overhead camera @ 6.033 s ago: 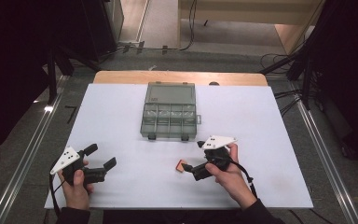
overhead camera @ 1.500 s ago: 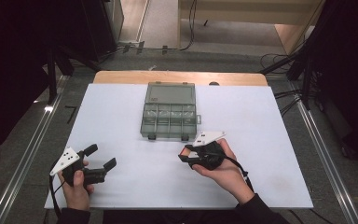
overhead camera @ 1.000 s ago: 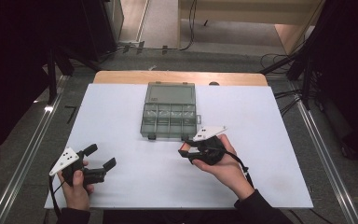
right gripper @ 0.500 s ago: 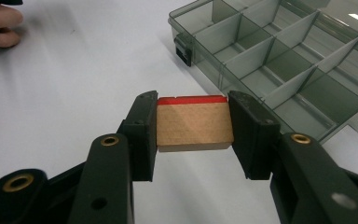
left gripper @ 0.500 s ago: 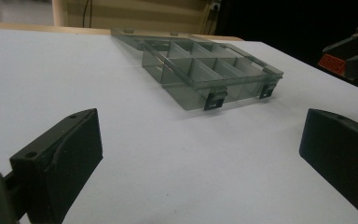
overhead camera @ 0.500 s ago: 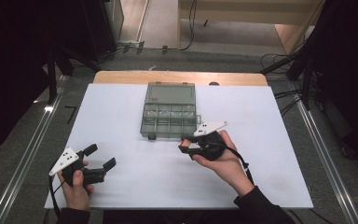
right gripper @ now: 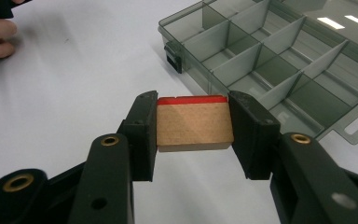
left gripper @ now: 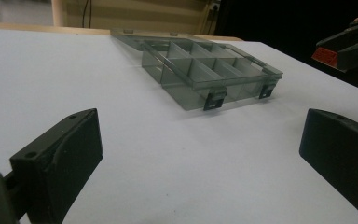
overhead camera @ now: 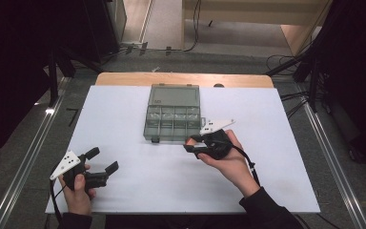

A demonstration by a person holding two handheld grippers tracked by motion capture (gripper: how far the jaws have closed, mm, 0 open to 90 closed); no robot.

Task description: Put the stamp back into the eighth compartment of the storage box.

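Gripping a small brown block (right gripper: 193,125) with a red edge between its jaws, the right gripper (overhead camera: 195,144) is hovering just beside the near right corner of the grey organizer box (overhead camera: 172,119). That box is lying open on the white table (overhead camera: 124,114), its lid folded back on the far side, and its compartments are looking empty, their dividers standing bare. Well apart from the box, toward the near left, the left gripper (overhead camera: 102,161) is resting with its jaws spread wide, holding nothing.
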